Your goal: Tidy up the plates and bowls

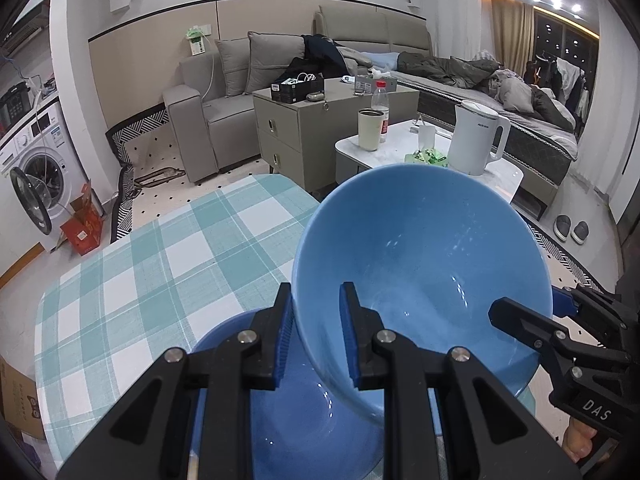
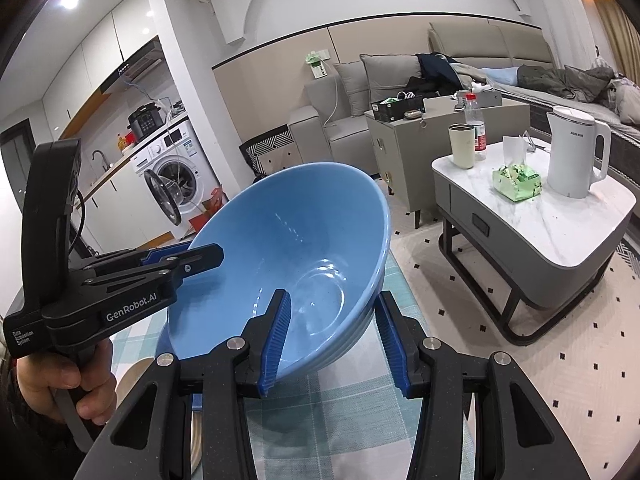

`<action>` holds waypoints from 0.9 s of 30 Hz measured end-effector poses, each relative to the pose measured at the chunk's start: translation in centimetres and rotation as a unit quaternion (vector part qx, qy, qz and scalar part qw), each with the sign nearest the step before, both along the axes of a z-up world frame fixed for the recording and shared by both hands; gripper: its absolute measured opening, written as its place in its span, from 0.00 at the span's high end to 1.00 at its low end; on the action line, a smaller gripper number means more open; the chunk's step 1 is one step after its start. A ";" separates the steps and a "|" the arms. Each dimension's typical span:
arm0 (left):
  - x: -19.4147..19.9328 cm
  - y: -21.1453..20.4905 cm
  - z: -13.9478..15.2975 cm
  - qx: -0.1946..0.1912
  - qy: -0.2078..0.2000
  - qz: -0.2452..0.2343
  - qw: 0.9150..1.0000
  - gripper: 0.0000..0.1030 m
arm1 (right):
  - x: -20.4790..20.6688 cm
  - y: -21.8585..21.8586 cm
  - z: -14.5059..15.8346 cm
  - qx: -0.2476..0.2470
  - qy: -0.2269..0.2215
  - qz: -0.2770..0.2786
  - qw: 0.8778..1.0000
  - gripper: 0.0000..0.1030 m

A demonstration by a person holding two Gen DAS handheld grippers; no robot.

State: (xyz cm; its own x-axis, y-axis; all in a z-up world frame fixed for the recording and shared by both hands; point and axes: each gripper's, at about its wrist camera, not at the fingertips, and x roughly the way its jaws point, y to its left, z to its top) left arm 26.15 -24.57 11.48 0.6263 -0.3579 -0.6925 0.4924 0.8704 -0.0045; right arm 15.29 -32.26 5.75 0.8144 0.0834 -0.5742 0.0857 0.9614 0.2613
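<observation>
A large blue bowl [image 1: 424, 264] is held in the air above the checked tablecloth [image 1: 160, 264], tilted. My left gripper [image 1: 316, 336] is shut on its left rim, one finger inside and one outside. My right gripper [image 2: 332, 340] is shut on the opposite rim of the same bowl [image 2: 296, 248]. The right gripper also shows at the right edge of the left wrist view [image 1: 560, 312], and the left gripper at the left of the right wrist view [image 2: 188, 258]. A second blue bowl [image 1: 288, 420] sits on the table right under the held one. A pale plate edge [image 2: 132, 372] shows low left.
A white coffee table [image 2: 560, 220] with a kettle [image 2: 572, 152], cup, bottle and green tissue pack stands to the right. A grey cabinet [image 1: 304, 120] and sofa are behind. A washing machine [image 1: 36, 160] with its door open is at the left. A cardboard box [image 1: 16, 400] is beside the table.
</observation>
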 end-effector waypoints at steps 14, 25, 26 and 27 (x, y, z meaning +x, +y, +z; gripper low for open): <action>-0.7 1.8 1.1 -0.009 -0.019 0.015 1.000 0.80 | 0.0 1.7 1.4 -0.015 -0.010 0.017 1.000 0.56; -0.9 5.6 1.2 -0.019 -0.022 0.043 0.999 0.80 | 1.3 4.4 1.8 -0.018 -0.006 0.052 0.998 0.56; -0.9 6.0 1.1 -0.021 -0.021 0.045 0.999 0.80 | 1.5 4.9 1.8 -0.019 -0.004 0.055 0.998 0.56; -0.9 6.4 0.9 -0.022 -0.021 0.048 0.998 0.80 | 1.6 5.2 1.7 -0.020 -0.003 0.059 0.998 0.56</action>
